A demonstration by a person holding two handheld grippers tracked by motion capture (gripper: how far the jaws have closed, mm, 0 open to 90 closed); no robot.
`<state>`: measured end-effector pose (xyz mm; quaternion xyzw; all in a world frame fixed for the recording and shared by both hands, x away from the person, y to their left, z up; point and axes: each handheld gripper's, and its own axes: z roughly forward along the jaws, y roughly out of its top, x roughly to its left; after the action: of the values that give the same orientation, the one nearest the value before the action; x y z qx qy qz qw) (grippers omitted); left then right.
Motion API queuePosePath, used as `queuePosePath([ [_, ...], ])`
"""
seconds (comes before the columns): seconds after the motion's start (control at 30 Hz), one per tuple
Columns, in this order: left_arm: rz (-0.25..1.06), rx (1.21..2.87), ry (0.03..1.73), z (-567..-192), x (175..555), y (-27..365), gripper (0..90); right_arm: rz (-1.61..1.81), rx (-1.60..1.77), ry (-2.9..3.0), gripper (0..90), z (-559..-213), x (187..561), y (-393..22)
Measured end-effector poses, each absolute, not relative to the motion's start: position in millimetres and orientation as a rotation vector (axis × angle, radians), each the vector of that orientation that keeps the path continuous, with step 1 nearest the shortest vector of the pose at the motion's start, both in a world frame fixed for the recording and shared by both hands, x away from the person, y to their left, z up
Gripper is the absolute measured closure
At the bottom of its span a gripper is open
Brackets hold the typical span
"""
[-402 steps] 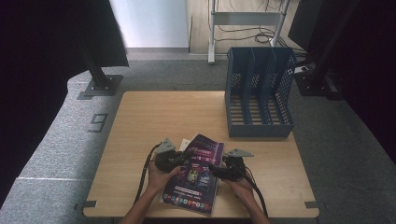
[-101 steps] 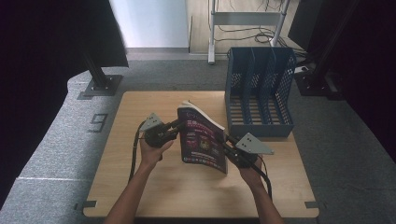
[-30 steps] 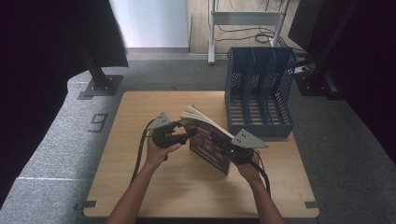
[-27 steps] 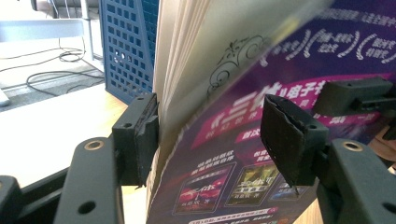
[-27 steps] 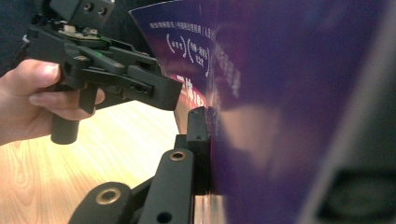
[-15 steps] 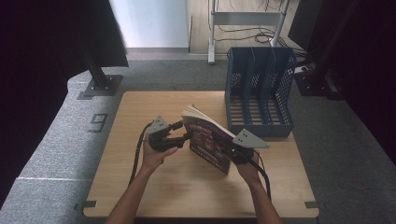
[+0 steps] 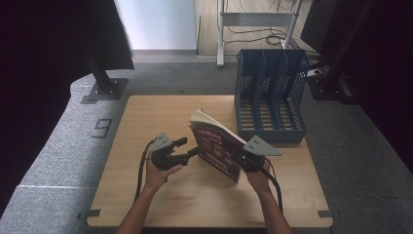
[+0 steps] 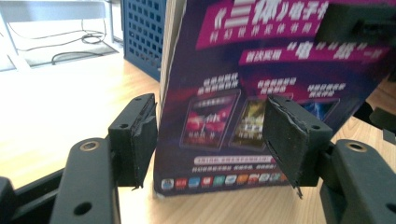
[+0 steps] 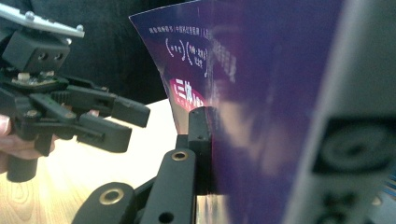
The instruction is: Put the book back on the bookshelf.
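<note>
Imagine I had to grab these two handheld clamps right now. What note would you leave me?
Right gripper: shut on the purple book, holding it upright on the table.
Left gripper: open, jaws either side of the book's near edge, pads not pressing.
Blue file rack: at the table's far right corner, beyond the book; slots look empty.
Done: book stood up.
Left: probably grip with the left, then slide the book into a slot.
</note>
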<state>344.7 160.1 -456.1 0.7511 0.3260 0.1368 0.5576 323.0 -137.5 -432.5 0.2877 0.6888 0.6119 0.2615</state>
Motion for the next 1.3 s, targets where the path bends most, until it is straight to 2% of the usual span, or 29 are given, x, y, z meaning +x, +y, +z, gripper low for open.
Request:
queuePosePath([
  [0.87, 0.295, 1.816, 0.832, -485, 338, 165, 36.3, 1.669, 0.873, 1.79, 81.5, -434, 321, -146],
  [1.3, 0.304, 1.832, 0.848, -484, 335, 166, 36.1, 1.683, 0.896, 1.728, 81.5, -430, 318, -156],
])
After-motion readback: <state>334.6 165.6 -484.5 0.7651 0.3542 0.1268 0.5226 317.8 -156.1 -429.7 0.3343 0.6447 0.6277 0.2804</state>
